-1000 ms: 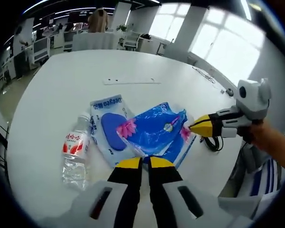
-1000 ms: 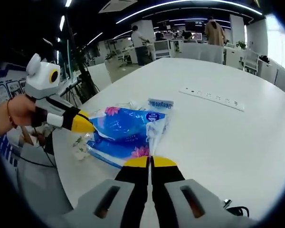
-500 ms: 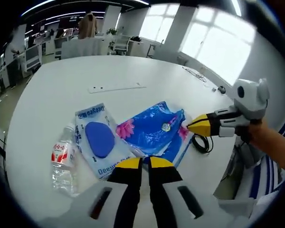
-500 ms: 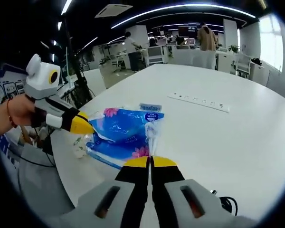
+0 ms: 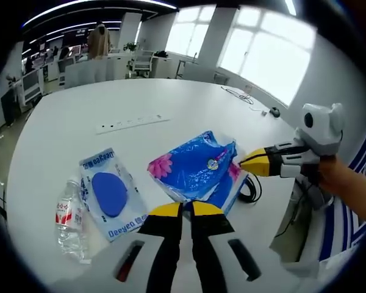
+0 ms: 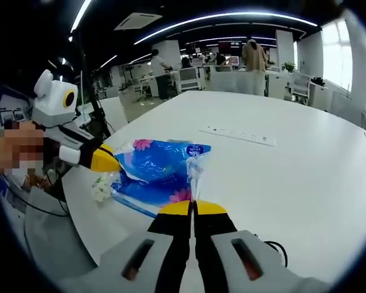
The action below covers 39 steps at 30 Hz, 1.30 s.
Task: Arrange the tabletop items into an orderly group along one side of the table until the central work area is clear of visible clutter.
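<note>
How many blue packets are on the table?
2. The big flowery blue packet is pinched at opposite edges by the left tool and the right tool. The smaller white-and-blue packet lies flat beside the water bottle. More might hide underneath.

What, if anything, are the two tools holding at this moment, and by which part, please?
Both hold the blue tissue pack: the left tool is shut on its near edge, the right tool on its opposite plastic edge.

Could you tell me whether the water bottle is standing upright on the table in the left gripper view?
No, the water bottle lies on its side on the white table, next to the flat wipes pack.
</note>
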Motion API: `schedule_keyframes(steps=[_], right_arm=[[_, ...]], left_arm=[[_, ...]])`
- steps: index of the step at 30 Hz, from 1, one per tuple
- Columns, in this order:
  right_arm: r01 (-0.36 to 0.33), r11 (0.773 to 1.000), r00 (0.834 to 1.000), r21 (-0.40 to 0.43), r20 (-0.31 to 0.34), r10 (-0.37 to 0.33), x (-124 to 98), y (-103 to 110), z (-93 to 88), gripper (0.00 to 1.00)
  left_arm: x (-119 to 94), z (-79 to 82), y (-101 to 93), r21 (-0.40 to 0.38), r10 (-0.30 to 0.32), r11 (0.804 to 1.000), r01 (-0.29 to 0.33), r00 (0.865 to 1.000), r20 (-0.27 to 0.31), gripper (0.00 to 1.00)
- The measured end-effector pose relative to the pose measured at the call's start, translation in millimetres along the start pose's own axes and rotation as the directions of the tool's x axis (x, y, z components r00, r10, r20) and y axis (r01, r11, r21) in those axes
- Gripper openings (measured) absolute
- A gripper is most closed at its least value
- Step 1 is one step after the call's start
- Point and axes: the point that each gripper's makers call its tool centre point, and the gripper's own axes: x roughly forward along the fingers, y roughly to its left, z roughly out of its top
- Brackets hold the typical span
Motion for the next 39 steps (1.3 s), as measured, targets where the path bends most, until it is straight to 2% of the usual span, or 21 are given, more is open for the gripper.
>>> schedule_keyframes(steps=[12,20,28,39], right_arm=[[0.075,0.997,0.997,0.025,0.017,-0.075,-40,-30,-12.0,0.0],[0.11,0.993,0.994,0.044,0.025,-0.111,-58,-45,-19.1,0.0],[0.135,0.989,0.99,0.058,0.034,-0.137,-70,-60,-21.4,0.0],[0.178,0.982,0.983,0.062,0.025,-0.18,-81,-87,-28.6,0.0]], left_arm=[[19,7.4,-41.9,0.04,-0.065,0.997,0.065,0.998,-0.003,0.01],[31,12.5,-64.3,0.077,-0.1,0.992,0.101,0.995,-0.015,0.01],[42,18.5,-79.1,0.106,-0.122,0.986,0.125,0.992,-0.028,0.01],[72,27.8,-99.8,0.141,-0.158,0.976,0.163,0.986,-0.047,0.0]])
